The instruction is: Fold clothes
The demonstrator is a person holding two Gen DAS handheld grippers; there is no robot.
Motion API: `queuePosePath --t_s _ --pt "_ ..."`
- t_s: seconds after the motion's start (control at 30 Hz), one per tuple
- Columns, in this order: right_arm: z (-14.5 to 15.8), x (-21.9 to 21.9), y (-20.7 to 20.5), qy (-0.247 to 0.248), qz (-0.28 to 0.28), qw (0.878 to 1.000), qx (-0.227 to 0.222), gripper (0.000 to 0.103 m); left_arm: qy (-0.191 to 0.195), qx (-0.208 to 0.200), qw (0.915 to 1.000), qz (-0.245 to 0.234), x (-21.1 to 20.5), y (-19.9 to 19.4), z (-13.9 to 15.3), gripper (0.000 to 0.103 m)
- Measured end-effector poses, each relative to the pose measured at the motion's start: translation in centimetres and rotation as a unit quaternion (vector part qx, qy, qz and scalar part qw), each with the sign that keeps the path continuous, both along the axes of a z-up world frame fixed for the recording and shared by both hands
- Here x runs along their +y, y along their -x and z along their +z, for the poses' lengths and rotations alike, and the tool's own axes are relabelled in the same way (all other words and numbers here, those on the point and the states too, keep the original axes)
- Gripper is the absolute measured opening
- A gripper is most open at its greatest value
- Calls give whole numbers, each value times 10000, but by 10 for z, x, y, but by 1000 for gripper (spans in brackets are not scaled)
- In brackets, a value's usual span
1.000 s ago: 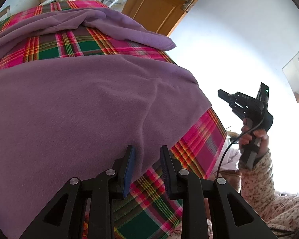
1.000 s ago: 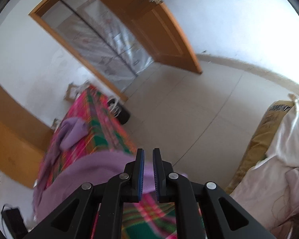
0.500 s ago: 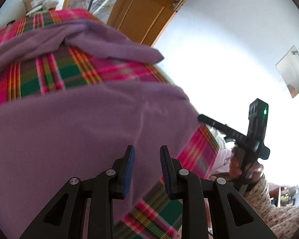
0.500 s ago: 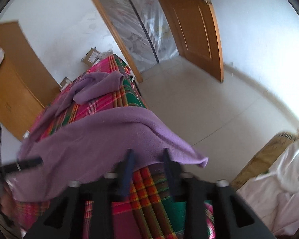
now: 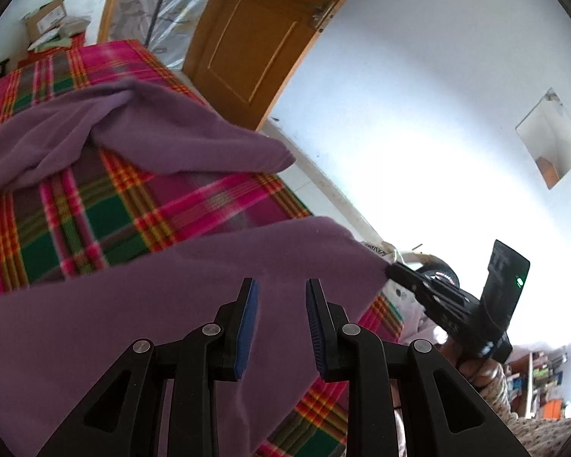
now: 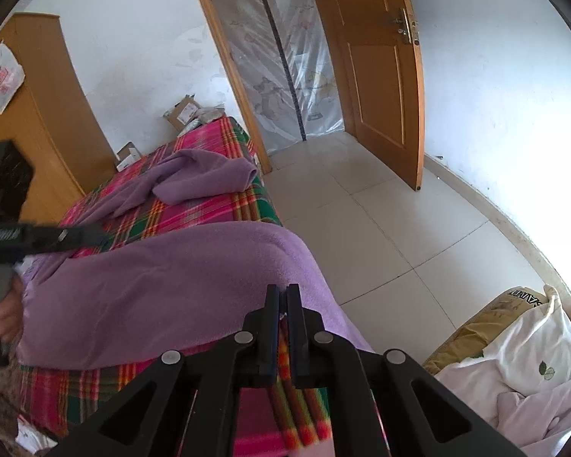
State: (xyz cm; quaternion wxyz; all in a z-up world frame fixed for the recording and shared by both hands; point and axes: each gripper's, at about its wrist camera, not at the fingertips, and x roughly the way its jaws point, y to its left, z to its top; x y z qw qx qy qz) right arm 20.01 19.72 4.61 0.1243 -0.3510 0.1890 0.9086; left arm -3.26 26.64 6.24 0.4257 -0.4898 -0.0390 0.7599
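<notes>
Purple fleece garment (image 6: 163, 285) lies across the plaid bedspread (image 5: 106, 224). Right gripper (image 6: 283, 297) has just closed, pinching the garment's corner. Left gripper (image 5: 279, 297) hangs above the garment, fingers spread, nothing pinched.

White walls (image 6: 495, 76), tiled floor (image 6: 380, 228), open wooden door (image 6: 377, 68) (plastic-curtained doorway (image 6: 281, 68))

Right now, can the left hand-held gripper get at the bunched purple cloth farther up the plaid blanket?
Probably yes: the bunched purple cloth lies uncovered on the plaid blanket, and nothing stands between it and the left hand-held gripper, whose jaws are open.
</notes>
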Motion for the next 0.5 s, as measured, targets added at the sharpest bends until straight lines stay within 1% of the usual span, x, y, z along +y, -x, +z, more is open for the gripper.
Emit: queuePosePath --t_s 0.1,0.23,0.3,0.4,0.5 --pt "1 -1 -13 103 34 9999 -49 3 -45 -73 9999 -84 9 10 2 27" --pt "-9 -4 -22 212 129 9993 -274 3 138 -20 9996 -251 27 17 2 27" --pt "-15 -6 -25 250 163 9988 -377 3 234 -72 9993 -289 38 23 -2 27" --pt "-21 -10 -30 272 240 9981 -496 3 245 -272 9982 -477 58 28 -8 27" --pt "-23 -12 -33 281 288 9976 -557 3 438 -349 9959 -715 80 29 -18 27"
